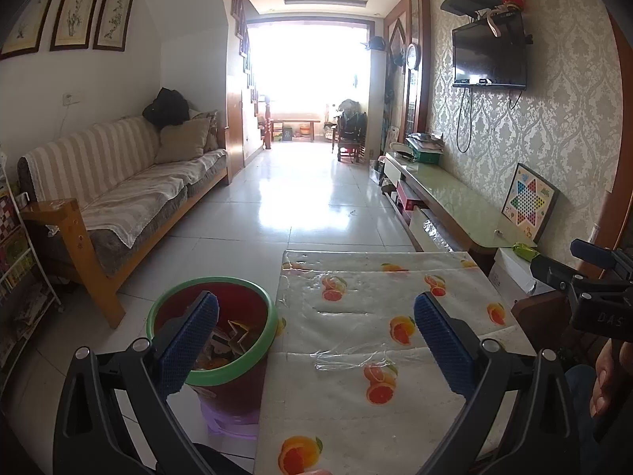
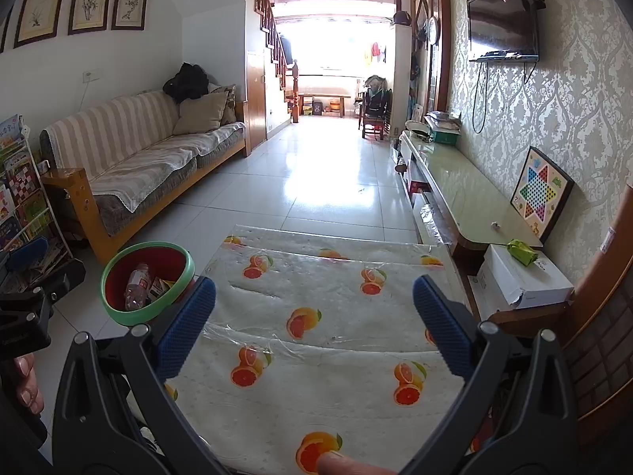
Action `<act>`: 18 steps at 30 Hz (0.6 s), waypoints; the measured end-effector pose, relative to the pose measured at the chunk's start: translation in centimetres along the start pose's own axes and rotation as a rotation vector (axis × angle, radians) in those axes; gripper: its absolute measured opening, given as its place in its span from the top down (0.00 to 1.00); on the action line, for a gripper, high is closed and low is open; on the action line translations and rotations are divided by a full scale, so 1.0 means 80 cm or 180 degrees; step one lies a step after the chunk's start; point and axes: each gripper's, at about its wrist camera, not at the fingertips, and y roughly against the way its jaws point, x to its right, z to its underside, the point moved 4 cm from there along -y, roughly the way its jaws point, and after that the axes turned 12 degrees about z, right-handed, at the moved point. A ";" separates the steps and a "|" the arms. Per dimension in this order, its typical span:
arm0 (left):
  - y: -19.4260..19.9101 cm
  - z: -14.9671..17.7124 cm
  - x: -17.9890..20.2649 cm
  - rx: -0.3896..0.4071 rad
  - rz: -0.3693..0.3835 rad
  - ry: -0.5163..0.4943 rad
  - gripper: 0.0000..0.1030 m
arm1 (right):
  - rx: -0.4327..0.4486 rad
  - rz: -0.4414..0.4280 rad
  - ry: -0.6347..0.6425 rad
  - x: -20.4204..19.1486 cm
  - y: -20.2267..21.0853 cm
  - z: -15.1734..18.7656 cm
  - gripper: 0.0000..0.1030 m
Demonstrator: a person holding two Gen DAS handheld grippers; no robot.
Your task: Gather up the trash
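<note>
Beside the table point(image 2: 316, 316), the bin point(image 2: 114, 308) already holds a bottle point(image 2: 136, 283) and cartons; tabletop bare. Left gripper point(image 1: 316, 340) and right gripper point(image 2: 314, 324) both gape, empty.

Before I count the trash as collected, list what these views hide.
- Bin contents: left view, left gripper finger covers them; right view shows a bottle and cartons, deeper layers buried.
- Near table edge: cut off by both frames.
- Floor behind the table: hidden by the tabletop.
</note>
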 end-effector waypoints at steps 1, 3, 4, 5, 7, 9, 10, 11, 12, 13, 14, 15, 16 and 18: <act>0.000 0.000 0.000 -0.0001 0.0002 -0.0005 0.08 | -0.0001 0.0003 0.0005 0.000 -0.001 0.000 0.05; 0.000 0.000 0.001 -0.0003 0.0008 -0.0009 0.08 | -0.0003 0.0000 0.0004 0.000 -0.001 0.000 0.05; 0.000 0.000 0.001 -0.0006 0.0010 -0.0008 0.08 | -0.0007 -0.0001 0.0010 -0.001 -0.001 0.000 0.05; 0.000 0.000 0.000 -0.0001 0.0011 -0.0008 0.08 | -0.0006 0.0001 0.0012 -0.001 -0.001 0.000 0.05; -0.001 0.000 0.000 -0.0008 0.0007 -0.0005 0.08 | -0.0013 -0.0010 0.0011 -0.002 -0.002 0.000 0.05; -0.001 0.000 0.000 -0.0009 0.0006 -0.0007 0.08 | -0.0009 -0.0009 0.0020 -0.002 -0.003 0.000 0.05; -0.001 0.000 0.000 -0.0010 0.0004 -0.0011 0.08 | -0.0017 -0.0011 0.0022 -0.002 -0.003 0.001 0.05; -0.001 0.000 0.000 -0.0009 0.0003 -0.0010 0.08 | -0.0020 -0.0013 0.0022 -0.003 -0.004 0.001 0.05; -0.001 0.000 0.000 -0.0009 0.0004 -0.0003 0.08 | -0.0019 -0.0016 0.0021 -0.003 -0.004 0.001 0.05; -0.001 0.000 0.000 -0.0010 0.0006 0.0002 0.08 | -0.0017 -0.0012 0.0026 -0.003 -0.004 0.001 0.05; -0.001 0.001 0.000 -0.0012 -0.0001 -0.0001 0.08 | -0.0014 -0.0010 0.0032 -0.004 -0.004 0.001 0.05; -0.001 0.001 0.000 -0.0015 -0.0006 -0.0003 0.08 | -0.0014 -0.0014 0.0032 -0.003 -0.004 0.001 0.05; -0.002 0.001 0.000 -0.0017 -0.0003 0.0001 0.08 | -0.0015 -0.0015 0.0027 -0.003 -0.003 0.002 0.05; -0.002 0.001 0.000 -0.0019 -0.0011 0.0001 0.08 | -0.0019 -0.0012 0.0033 -0.004 -0.003 0.002 0.05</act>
